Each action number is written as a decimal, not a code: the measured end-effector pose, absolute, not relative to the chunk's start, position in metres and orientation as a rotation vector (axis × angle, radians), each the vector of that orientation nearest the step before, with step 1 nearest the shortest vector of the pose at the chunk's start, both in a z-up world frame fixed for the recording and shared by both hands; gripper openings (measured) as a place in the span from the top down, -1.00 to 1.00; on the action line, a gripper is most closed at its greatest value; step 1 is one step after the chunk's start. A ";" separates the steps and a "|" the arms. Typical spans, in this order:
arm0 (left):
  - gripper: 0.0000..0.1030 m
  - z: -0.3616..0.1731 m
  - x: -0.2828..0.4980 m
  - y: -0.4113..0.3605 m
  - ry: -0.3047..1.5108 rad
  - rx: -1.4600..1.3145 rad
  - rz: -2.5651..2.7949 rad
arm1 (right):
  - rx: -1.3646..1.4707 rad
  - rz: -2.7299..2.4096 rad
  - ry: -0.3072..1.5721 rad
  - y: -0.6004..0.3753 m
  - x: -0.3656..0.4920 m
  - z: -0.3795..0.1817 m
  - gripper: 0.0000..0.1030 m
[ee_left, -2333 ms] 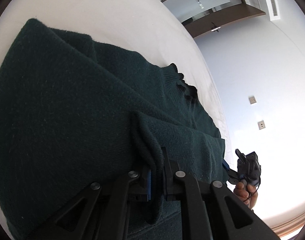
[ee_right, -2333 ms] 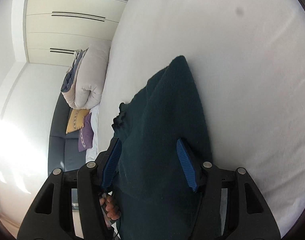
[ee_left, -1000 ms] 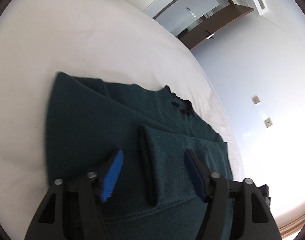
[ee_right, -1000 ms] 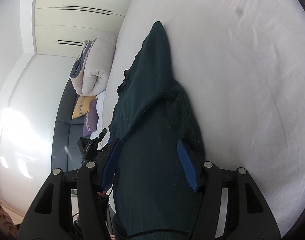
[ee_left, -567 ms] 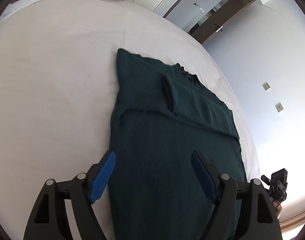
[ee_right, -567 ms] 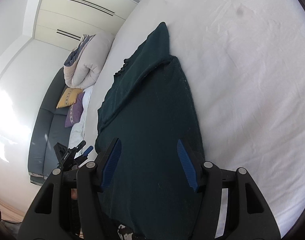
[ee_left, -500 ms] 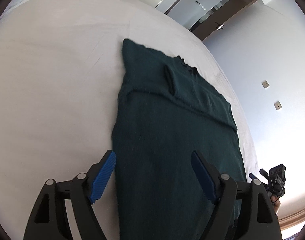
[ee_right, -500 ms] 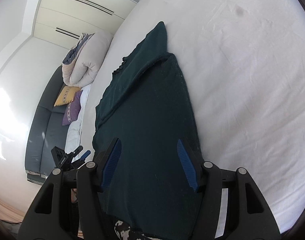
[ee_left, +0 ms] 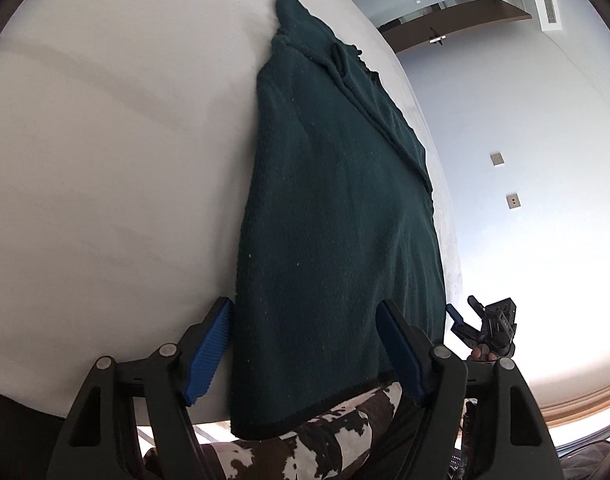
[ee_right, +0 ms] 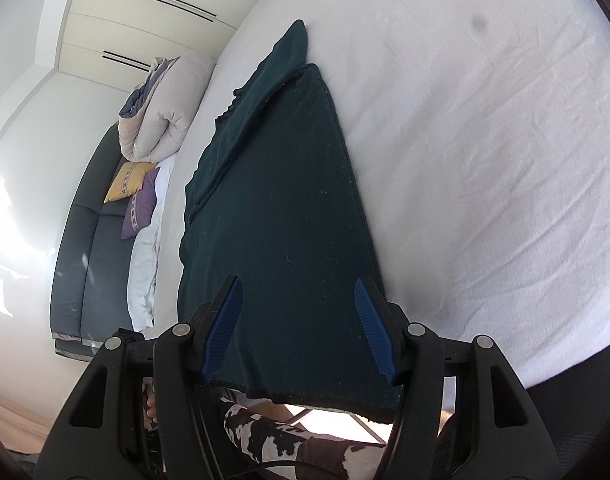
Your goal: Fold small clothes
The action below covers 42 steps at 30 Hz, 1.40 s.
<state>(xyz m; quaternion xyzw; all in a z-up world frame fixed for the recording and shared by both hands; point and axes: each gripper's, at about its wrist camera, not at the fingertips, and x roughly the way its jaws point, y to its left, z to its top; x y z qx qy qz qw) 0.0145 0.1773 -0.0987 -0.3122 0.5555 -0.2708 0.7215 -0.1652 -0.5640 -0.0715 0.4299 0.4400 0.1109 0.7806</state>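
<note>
A dark green sweater (ee_left: 337, 208) lies flat on the white bed (ee_left: 105, 160), with folded layers toward its far end by the collar. Its hem (ee_right: 313, 396) hangs over the bed's near edge. My left gripper (ee_left: 303, 304) hovers over the hem end; its jaws are closing, the cloth shows between them, and the blue pads (ee_left: 209, 344) do not press on it. My right gripper (ee_right: 297, 280) stands open over the same end of the sweater (ee_right: 281, 200), gripping nothing. The right gripper (ee_left: 489, 324) also shows in the left wrist view, beside the sweater's right edge.
A person's leg in brown-and-white patterned trousers (ee_left: 305, 452) is just below the hem at the bed's edge. A rolled duvet (ee_right: 161, 108), a yellow pillow (ee_right: 125, 186) and a purple pillow (ee_right: 141, 204) lie on a dark sofa (ee_right: 89, 248) to the left. A doorway (ee_left: 445, 12) lies beyond the bed.
The left gripper let go of the fold it was shut on. Both grippers drew back from the collar end to the hem at the near edge of the bed.
</note>
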 end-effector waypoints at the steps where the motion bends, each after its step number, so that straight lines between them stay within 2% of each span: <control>1: -0.43 -0.100 0.014 0.177 1.237 -0.696 -0.612 | 0.930 0.240 0.951 -0.564 -0.170 -0.072 -0.11; 4: -0.21 -0.104 0.013 0.178 1.274 -0.717 -0.625 | 0.938 0.239 0.960 -0.566 -0.178 -0.073 -0.11; 6: 0.02 -0.107 0.010 0.181 1.286 -0.729 -0.617 | 0.944 0.236 0.961 -0.568 -0.183 -0.074 -0.11; 8: 0.14 -0.110 0.009 0.182 1.302 -0.746 -0.621 | 0.950 0.236 0.960 -0.570 -0.185 -0.074 -0.11; 17: 0.17 -0.115 0.012 0.173 1.313 -0.767 -0.637 | 0.933 0.207 1.009 -0.579 -0.189 -0.073 -0.11; 19: 0.27 -0.116 0.012 0.174 1.310 -0.765 -0.632 | 0.936 0.180 1.023 -0.585 -0.195 -0.074 -0.11; 24: 0.82 -0.120 0.012 0.177 1.318 -0.759 -0.601 | 0.960 0.164 1.075 -0.595 -0.201 -0.085 -0.11; 38: 0.87 -0.123 0.008 0.178 1.298 -0.760 -0.612 | 0.956 0.245 1.182 -0.578 -0.197 -0.098 -0.09; 40: 0.87 -0.122 0.007 0.179 1.294 -0.759 -0.615 | 0.954 0.247 1.181 -0.576 -0.196 -0.098 0.05; 42: 0.88 -0.120 0.007 0.179 1.289 -0.758 -0.617 | 0.948 0.248 1.188 -0.575 -0.195 -0.099 0.39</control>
